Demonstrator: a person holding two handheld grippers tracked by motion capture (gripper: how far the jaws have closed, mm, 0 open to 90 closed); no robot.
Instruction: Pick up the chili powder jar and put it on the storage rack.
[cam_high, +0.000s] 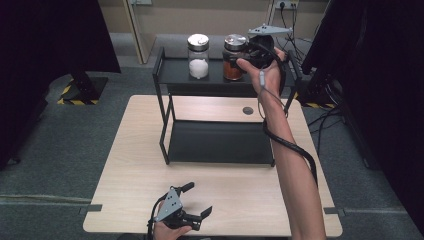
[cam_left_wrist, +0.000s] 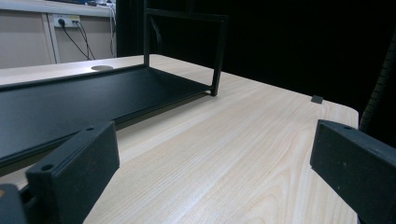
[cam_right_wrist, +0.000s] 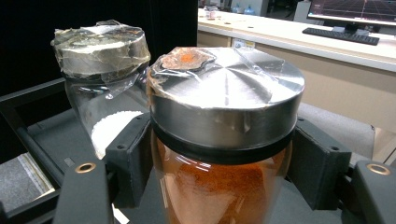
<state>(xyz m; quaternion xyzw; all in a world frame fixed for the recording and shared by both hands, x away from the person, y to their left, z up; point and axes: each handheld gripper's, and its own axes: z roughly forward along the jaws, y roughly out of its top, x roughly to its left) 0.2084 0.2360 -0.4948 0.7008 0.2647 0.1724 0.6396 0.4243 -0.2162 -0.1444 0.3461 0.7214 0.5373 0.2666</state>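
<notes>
Right gripper (cam_right_wrist: 219, 158) clamped on upright orange-spice jar (cam_right_wrist: 224, 140), top shelf of rack (cam_high: 165, 70); white-powder jar (cam_high: 198, 56) just beside. Left gripper (cam_high: 197, 202) open, idle.

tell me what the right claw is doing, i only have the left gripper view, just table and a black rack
Observer: The right claw is shut on the jar of orange powder, pads on the glass just under its metal lid.
Operator: where's that jar
Observer: On the top shelf of the black rack, at the right end, seen from the high view.
Operator: anything next to it
Observer: A jar of white powder stands to its left on the same shelf; I cannot tell whether they touch.
Operator: and my left claw
Observer: The left claw is open near the table's front edge, with nothing between its jaws.
</notes>
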